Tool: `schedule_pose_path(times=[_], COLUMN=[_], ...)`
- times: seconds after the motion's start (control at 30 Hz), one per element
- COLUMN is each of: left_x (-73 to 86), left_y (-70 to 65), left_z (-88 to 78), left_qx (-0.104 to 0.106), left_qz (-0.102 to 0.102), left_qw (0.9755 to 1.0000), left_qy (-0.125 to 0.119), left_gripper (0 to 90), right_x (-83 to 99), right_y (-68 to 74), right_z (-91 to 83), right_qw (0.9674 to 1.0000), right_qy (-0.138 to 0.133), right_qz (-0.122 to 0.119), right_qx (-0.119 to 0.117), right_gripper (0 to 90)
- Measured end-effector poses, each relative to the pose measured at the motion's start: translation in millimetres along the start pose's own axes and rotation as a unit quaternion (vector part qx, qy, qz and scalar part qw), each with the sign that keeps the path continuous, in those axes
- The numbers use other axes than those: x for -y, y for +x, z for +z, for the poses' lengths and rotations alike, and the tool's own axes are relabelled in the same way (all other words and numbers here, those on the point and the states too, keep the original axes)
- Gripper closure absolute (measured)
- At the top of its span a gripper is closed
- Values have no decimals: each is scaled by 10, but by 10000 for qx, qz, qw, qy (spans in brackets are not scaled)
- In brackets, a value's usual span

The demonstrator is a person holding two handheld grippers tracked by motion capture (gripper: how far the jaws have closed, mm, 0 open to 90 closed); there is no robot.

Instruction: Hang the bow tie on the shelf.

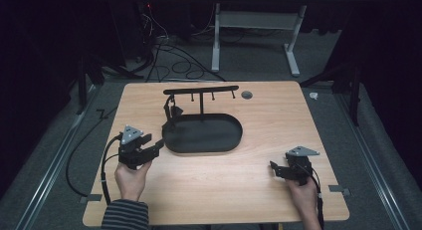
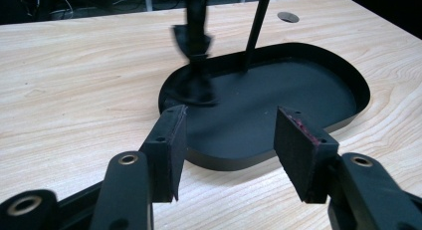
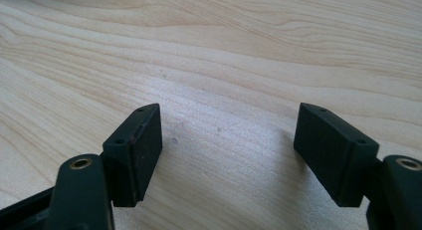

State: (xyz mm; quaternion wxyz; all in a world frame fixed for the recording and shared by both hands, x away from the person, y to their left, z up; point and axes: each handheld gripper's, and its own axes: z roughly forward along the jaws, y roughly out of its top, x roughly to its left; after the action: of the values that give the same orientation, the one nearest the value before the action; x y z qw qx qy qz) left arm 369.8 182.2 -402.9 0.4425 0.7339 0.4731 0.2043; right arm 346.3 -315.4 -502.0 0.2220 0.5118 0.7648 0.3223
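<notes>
A black oval tray [image 1: 221, 143] lies mid-table, and a thin T-shaped stand [image 1: 201, 90] with small hooks rises from its back edge. A small dark item [image 1: 173, 110] hangs from the stand's left end, blurred where the left gripper view shows the same item [image 2: 194, 46]. My left gripper [image 1: 152, 144] is open just left of the tray, its jaws pointing at the tray's near rim [image 2: 224, 163]. Near the front right corner my right gripper [image 1: 276, 169] is open over bare wood, with nothing between its pads [image 3: 142, 150].
The light wooden table [image 1: 273, 120] has a round cable hole [image 1: 246, 94] at the back, seen again as a hole [image 2: 288, 17] past the tray. Cables and a white desk frame [image 1: 216, 36] stand on the grey floor beyond. Black cords trail from both grippers.
</notes>
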Motion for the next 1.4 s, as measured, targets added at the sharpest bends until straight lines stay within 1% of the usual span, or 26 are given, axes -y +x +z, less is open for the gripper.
schedule_pose_path(times=[0.17, 0.3, 0.63, 0.87, 0.9, 1.07, 1.27, 1.4], left_x=[45, 83, 150, 171, 179, 193, 228, 246], left_y=[-3, 4, -11, -26, -31, -45, -67, -75], left_z=[-8, -17, -61, -84, -90, -94, -101, -109], left_qx=[7, 11, 12, 21, 30, 54, 8, 21], left_qz=[-13, -78, -104, -85, -107, -123, -76, -93], left_qw=[10000, 10000, 9999, 10000, 9999, 9999, 10000, 10000], left_qy=[15, -6, -6, 16, -15, -21, 35, 25], left_gripper=[471, 470, 466, 464, 464, 463, 461, 461], right_x=[0, 0, 0, 0, 0, 0, 0, 0], right_y=[0, 0, 1, 1, 1, 1, 1, 1], right_z=[0, 0, 0, 0, 0, 0, 0, 0], right_qw=[10000, 10000, 10000, 10000, 10000, 10000, 10000, 10000], right_qy=[0, 1, 1, 1, 1, 1, 1, 1], right_qz=[1, -1, -1, -4, -3, -3, -2, -1], right_qx=[0, 0, 1, 2, 1, 2, 2, 2], right_gripper=[284, 284, 284, 284, 284, 284, 284, 284])
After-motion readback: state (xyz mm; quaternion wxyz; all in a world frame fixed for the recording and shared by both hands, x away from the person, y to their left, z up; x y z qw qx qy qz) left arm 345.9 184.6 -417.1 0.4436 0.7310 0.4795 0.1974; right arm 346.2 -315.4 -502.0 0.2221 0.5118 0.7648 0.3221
